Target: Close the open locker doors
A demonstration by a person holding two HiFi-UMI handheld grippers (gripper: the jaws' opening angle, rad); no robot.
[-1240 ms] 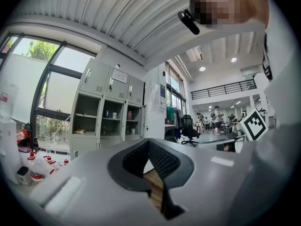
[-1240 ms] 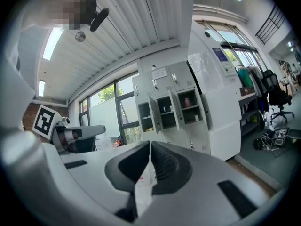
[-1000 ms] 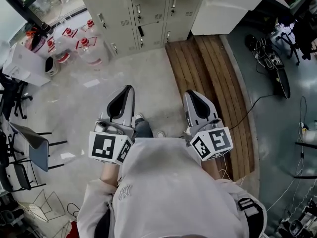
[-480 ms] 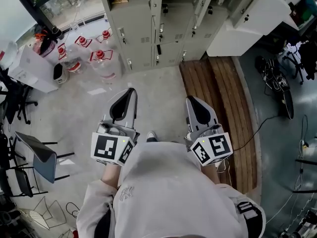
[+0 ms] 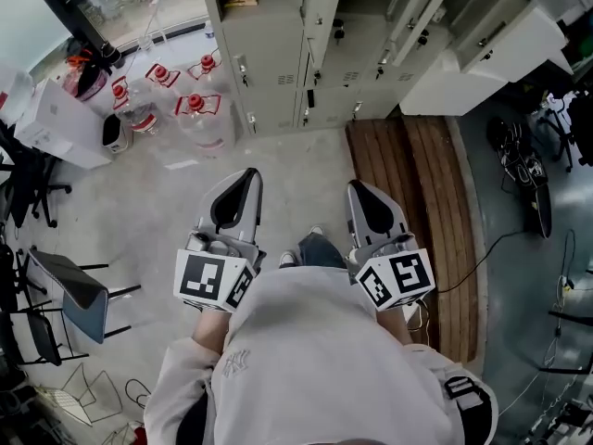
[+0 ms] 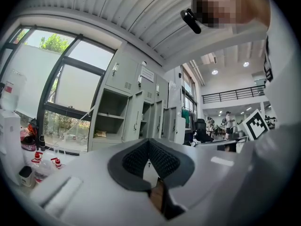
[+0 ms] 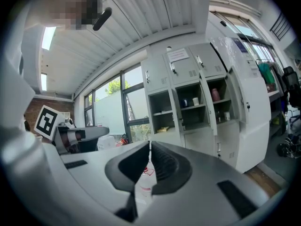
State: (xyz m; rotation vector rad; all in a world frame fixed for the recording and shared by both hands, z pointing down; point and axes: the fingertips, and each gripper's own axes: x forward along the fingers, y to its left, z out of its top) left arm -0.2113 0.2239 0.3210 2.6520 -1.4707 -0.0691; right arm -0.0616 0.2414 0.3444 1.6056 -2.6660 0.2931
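A bank of grey lockers [image 5: 278, 54] stands ahead of me at the top of the head view, several of its doors [image 5: 408, 12] swung open. In the left gripper view, an open compartment [image 6: 107, 119] with shelves shows beside more open doors [image 6: 175, 124]. The right gripper view shows open lockers [image 7: 188, 105] with small items on the shelves and a tall open door [image 7: 244, 102]. My left gripper [image 5: 245, 178] and right gripper [image 5: 358, 189] are held side by side in front of my body, both shut and empty, well short of the lockers.
Large water bottles [image 5: 190, 109] with red caps and a white box [image 5: 51, 123] stand on the floor left of the lockers. A wooden platform [image 5: 417, 193] runs along the right. Chairs [image 5: 65, 286] are at the left, and a scooter [image 5: 523, 170] and cables at the right.
The lockers have come lower and larger in the head view as I walk toward them. Both grippers keep the same shut pose in front of me.
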